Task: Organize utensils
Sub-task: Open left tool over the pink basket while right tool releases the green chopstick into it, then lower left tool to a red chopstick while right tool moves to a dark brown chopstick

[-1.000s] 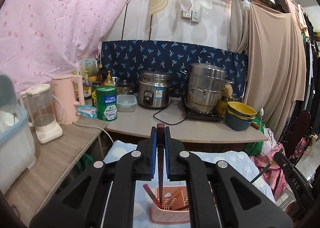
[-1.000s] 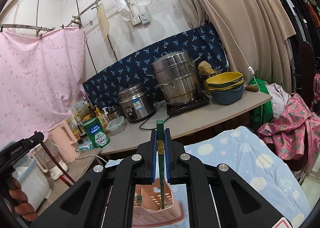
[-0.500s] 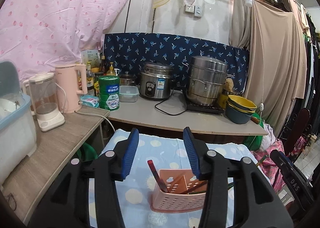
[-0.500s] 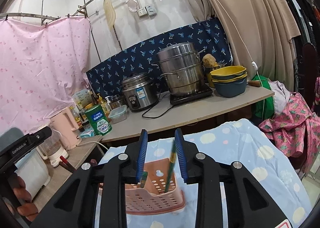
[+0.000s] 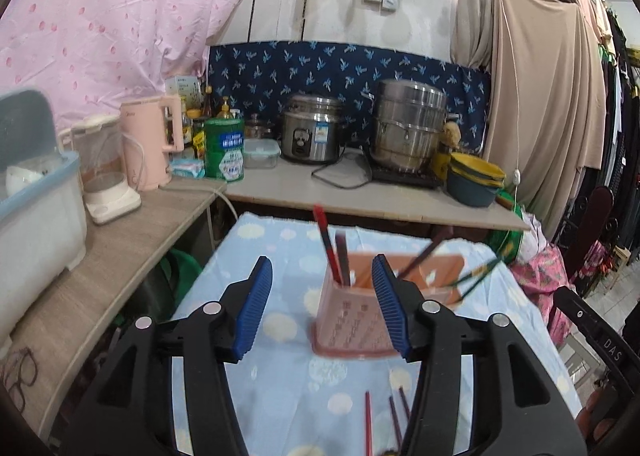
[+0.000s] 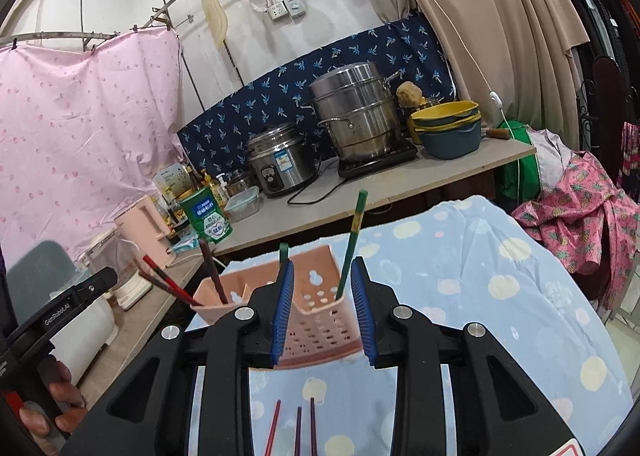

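A pink perforated basket (image 5: 352,308) (image 6: 316,308) stands on the blue spotted cloth (image 5: 280,332). A red chopstick (image 5: 326,240) and a dark one (image 5: 343,256) stand in its left compartment, and green chopsticks (image 5: 476,276) lean out to the right. My left gripper (image 5: 322,262) is just short of the basket; its jaws are opening with nothing between the pads. My right gripper (image 6: 322,264) is open. A green chopstick (image 6: 352,244) stands free in the basket beyond its tips. Three loose chopsticks (image 6: 298,428) (image 5: 368,420) lie on the cloth under the grippers.
Behind the cloth runs a counter (image 5: 360,196) with a rice cooker (image 5: 312,132), a steel steamer pot (image 5: 408,124), stacked bowls (image 5: 476,180) and a green tin (image 5: 224,148). A side shelf at the left carries a pink kettle (image 5: 148,148), a blender and a plastic box (image 5: 36,208). A hand (image 6: 52,408) holds the left gripper.
Both grippers went from shut on a chopstick to open, leaving the dark red and the green chopstick standing in the basket. Both have drawn back and lowered; loose chopsticks now show below.
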`<state>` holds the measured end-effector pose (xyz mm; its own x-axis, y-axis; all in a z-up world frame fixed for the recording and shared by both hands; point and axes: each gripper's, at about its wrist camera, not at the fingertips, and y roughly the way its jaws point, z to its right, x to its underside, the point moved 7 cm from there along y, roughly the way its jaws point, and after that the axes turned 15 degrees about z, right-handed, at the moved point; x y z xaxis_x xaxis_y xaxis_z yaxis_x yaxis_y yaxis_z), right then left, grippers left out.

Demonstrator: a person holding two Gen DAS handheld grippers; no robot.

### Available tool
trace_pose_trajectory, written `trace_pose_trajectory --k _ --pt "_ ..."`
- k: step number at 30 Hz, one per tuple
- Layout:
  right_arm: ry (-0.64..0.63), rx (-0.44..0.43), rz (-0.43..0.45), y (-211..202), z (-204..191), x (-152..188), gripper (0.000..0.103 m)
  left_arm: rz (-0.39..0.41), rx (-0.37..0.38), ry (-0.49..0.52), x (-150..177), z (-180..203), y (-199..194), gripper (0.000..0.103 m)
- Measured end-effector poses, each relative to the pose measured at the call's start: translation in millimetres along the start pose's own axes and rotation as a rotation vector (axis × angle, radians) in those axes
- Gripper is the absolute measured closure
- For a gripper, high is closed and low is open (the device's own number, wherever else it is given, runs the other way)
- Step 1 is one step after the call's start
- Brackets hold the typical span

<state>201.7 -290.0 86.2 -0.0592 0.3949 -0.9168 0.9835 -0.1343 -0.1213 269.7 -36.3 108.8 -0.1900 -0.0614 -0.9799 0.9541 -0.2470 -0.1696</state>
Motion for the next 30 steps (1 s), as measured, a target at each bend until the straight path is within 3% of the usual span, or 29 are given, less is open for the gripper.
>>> trace_pose_trajectory --k 9,16,30 --pt "0.017 0.019 -0.177 -52.3 18.7 79.5 0.074 -0.164 0.006 -0.008 87.1 -9.7 -32.8 0.054" --pt "0.034 0.027 -0.295 -83.6 25.2 130.0 0.074 -0.258 0.021 -0.008 137.0 -7.8 -59.3 0.054" --pt "-0.087 -0.012 -0.442 -126.7 1.7 205.6 0.074 -0.385 0.049 -0.001 201.6 0.9 -98.0 0.054"
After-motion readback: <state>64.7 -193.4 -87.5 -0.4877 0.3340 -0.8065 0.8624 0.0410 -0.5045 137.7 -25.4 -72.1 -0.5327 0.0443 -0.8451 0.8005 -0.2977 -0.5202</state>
